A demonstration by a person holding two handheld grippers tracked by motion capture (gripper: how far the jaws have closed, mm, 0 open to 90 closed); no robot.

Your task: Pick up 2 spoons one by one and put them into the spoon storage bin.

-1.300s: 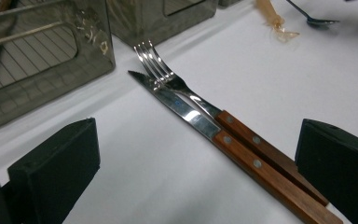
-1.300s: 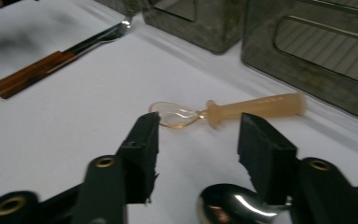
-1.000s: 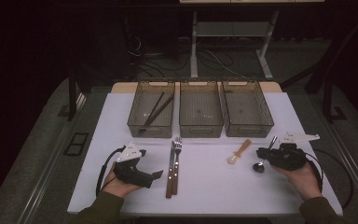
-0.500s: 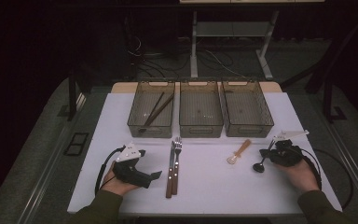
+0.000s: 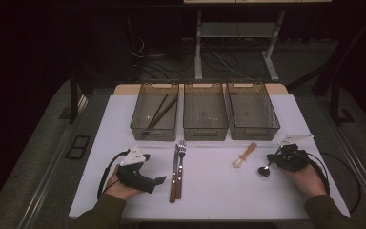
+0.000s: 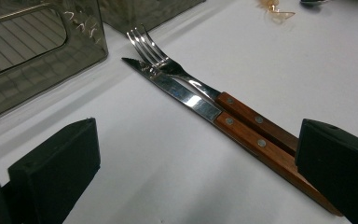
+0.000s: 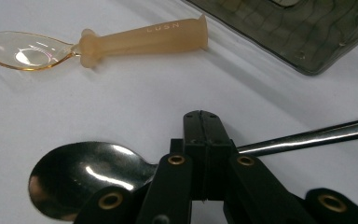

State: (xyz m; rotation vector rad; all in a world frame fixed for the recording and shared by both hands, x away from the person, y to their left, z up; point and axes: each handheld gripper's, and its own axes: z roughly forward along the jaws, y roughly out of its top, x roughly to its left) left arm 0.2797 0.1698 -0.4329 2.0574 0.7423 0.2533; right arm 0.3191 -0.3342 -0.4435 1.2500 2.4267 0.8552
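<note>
White tabletop point(image 5: 209, 191), near edge to far: left gripper point(image 5: 158, 181), lower left, jaws spread; knife point(image 5: 173, 174) and fork point(image 5: 180, 167), lower centre; right gripper point(image 5: 272, 162), lower right, jaws pinching metal spoon point(image 5: 263, 170); amber spoon point(image 5: 244, 155); three trays point(image 5: 205, 119), centre.

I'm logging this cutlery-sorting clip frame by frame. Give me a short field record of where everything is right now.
right gripper: shut on the metal spoon at its neck
left gripper: open, resting on the table beside knife and fork
knife: flat on the table, touching the fork
plastic spoon: on the table, near the right bin
left bin: holds chopsticks
</note>
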